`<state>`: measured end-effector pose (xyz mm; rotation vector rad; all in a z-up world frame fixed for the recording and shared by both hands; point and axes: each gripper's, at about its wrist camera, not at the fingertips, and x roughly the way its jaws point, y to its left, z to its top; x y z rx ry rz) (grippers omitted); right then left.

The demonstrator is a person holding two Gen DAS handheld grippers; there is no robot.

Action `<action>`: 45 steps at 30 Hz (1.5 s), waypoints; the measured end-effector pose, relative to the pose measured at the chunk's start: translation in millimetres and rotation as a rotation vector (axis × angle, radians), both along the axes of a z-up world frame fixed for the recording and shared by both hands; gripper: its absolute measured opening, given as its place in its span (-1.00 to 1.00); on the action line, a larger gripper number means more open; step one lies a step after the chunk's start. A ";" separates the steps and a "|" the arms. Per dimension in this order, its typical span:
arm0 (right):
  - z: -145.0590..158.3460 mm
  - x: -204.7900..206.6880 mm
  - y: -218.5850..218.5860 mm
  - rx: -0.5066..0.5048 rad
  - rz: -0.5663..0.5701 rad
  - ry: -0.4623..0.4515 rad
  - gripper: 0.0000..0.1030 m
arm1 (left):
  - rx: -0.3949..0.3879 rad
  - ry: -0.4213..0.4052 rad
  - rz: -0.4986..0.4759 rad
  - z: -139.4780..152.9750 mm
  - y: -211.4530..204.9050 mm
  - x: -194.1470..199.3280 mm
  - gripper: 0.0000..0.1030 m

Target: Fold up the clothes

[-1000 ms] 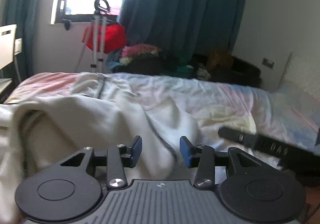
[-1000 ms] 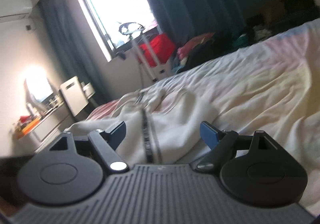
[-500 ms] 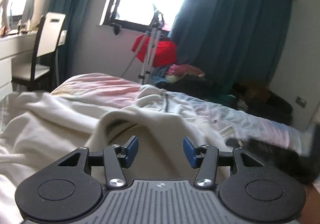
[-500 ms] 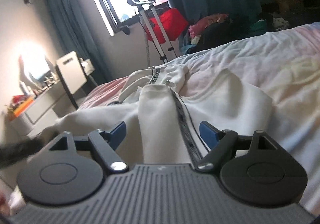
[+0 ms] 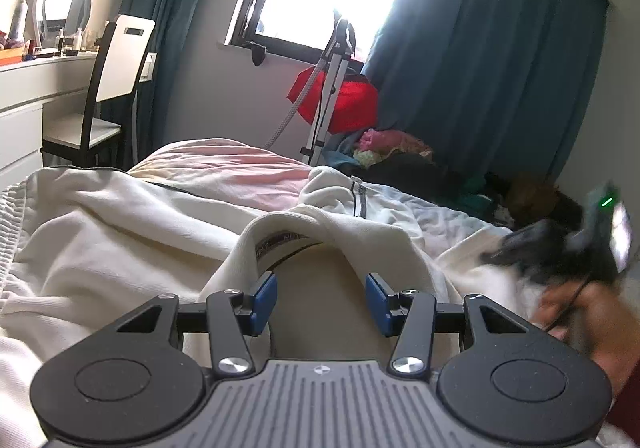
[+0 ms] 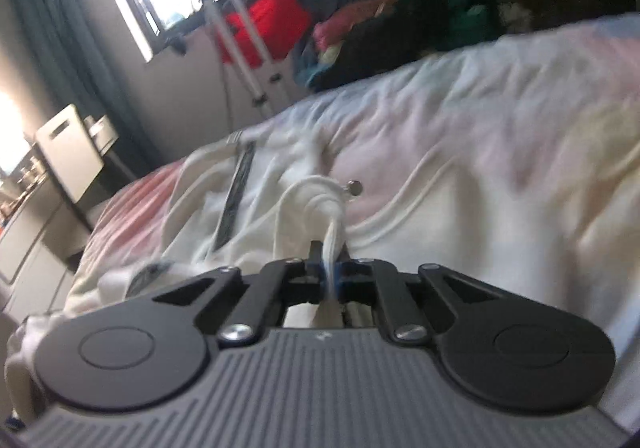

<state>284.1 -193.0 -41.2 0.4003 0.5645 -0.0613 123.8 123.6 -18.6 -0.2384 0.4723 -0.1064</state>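
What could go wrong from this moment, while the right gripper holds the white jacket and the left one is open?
1. The right gripper pinches only a thin bunch of the white jacket; the cloth may slip out if pulled.
2. The left gripper is open with the collar just ahead, holding nothing, so a one-sided lift may drag and twist the jacket.
3. The zipper lies crooked, so a fold may come out uneven.

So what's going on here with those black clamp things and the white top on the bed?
A person is folding a cream zip-up jacket on the bed, holding a two-finger gripper in each hand. The right gripper is shut on a pinch of the jacket's fabric. The left gripper is open, its fingers either side of the collar, gripping nothing. The jacket lies crumpled, not folded.
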 end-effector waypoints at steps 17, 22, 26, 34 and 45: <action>134.7 -63.8 -241.6 0.036 -0.455 -0.353 -0.87 | 0.016 -0.065 -0.102 12.6 3.4 -2.3 0.02; 59.5 -118.1 -300.2 0.119 -0.600 -0.286 -0.87 | 0.010 -0.017 -0.256 1.9 -19.7 -0.6 0.02; -21.3 -168.6 -329.9 0.198 -0.692 -0.167 -0.87 | 0.035 0.011 -0.381 -9.4 -41.0 -4.6 0.02; -84.7 -209.4 -346.6 0.402 -0.753 -0.089 -0.87 | 0.166 0.101 -0.535 -46.6 -106.8 -23.4 0.20; -91.0 -218.4 -349.3 0.371 -0.724 -0.074 -0.87 | 0.521 0.093 -0.644 -81.7 -171.1 -66.6 0.27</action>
